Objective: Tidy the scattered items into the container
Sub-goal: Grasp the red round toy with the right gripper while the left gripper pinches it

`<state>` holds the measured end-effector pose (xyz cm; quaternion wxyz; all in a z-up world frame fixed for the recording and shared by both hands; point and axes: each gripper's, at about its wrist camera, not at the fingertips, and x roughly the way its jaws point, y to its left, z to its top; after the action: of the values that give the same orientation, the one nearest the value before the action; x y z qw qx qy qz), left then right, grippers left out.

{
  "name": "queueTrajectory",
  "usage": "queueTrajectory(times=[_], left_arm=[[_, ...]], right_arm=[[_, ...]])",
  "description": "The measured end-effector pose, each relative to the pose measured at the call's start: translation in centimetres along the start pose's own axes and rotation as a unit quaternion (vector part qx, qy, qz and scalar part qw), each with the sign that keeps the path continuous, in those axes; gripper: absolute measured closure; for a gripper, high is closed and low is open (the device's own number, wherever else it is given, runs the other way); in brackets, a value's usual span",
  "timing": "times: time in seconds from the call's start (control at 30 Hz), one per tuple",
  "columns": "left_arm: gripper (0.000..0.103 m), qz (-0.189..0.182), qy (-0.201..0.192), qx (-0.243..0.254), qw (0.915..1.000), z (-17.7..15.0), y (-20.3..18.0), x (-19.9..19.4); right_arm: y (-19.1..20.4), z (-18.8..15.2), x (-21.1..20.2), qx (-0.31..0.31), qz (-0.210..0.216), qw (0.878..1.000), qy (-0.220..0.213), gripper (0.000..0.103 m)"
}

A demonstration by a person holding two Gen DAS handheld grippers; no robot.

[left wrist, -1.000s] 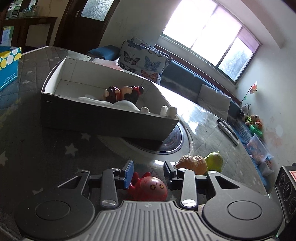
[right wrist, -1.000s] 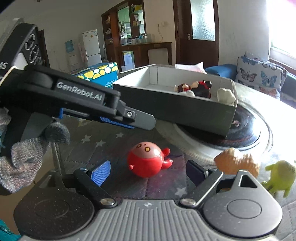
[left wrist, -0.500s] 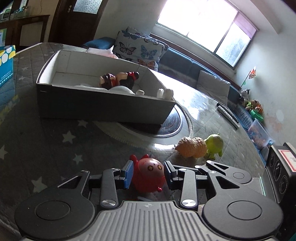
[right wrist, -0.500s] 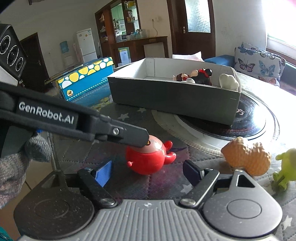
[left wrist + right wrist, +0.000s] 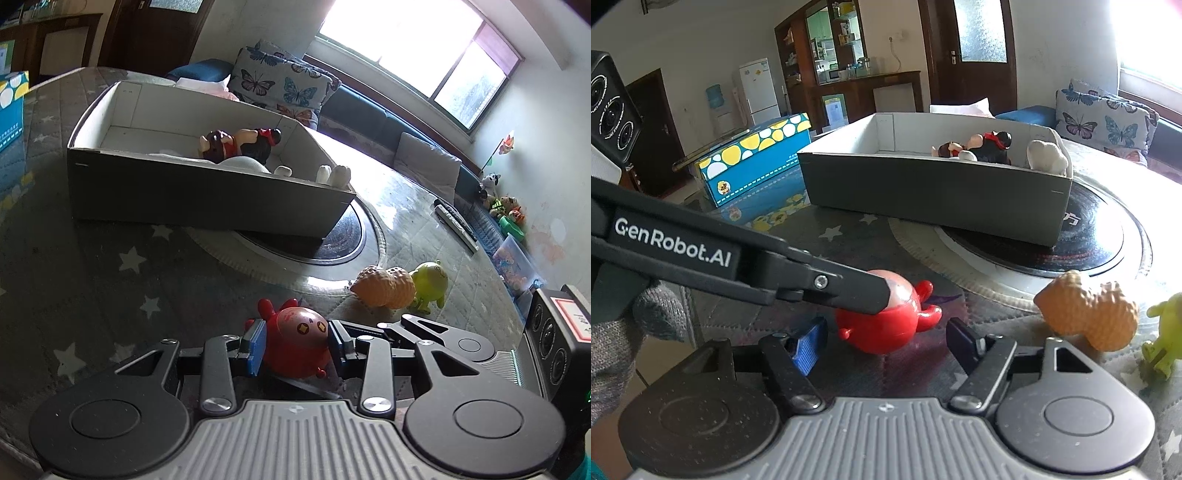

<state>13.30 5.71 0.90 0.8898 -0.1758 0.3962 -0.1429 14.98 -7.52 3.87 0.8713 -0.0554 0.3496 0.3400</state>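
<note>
**Closing on the red toy, with the box waiting behind**

Looking along the left gripper, its fingers now press both sides of a glossy red octopus toy; a second ago they only flanked it with gaps. The blue ribbed pad touches its left flank and the dark pad its right, so the grasp looks made and lifting into the box seems next. Beyond it, an open cardboard box, grey outside and pale inside, sits partly over a round black turntable on a star-printed cloth. Small figures and a white plush already lie inside. A bumpy orange toy and a smooth lime-green creature stand touching each other, well outside the box.

From the right gripper, whose fingers are spread wide and hold nothing, the left tool's black finger crosses over the red toy's rounded top, which rests on the cloth. The box stands farther back; the orange toy and green creature wait to the right. A blue and yellow carton sits behind.
</note>
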Motion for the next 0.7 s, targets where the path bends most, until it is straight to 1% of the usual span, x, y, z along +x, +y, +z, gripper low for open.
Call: queueTrajectory(times=[0.3,0.47,0.5,0.53,0.63,0.7], left_arm=[[0.063,0.002,-0.003,-0.015,0.9999,-0.1,0.7,-0.6],[0.063,-0.01,-0.001,-0.033,0.9994,-0.2,1.3,-0.6],[0.063,-0.015,0.003,-0.038,0.9992,-0.3,1.4,-0.6],[0.063,-0.019,0.008,-0.04,0.999,-0.3,1.4,-0.4],[0.063,-0.019,0.007,-0.038,0.9991,-0.4,1.4,-0.3],[0.063,-0.021,0.008,-0.044,0.9988,-0.3,1.5,-0.3]], right_arm=[[0.0,0.3,0.3,-0.01,0.002,1.0,-0.002,0.03],[0.4,0.5,0.2,-0.021,0.003,1.0,-0.007,0.031],[0.5,0.5,0.2,-0.022,0.005,1.0,-0.006,0.033],[0.5,0.5,0.2,-0.022,0.006,1.0,-0.006,0.038],[0.5,0.5,0.3,-0.021,-0.001,1.0,-0.008,0.041],[0.4,0.5,0.3,-0.018,0.0,1.0,-0.008,0.041]])
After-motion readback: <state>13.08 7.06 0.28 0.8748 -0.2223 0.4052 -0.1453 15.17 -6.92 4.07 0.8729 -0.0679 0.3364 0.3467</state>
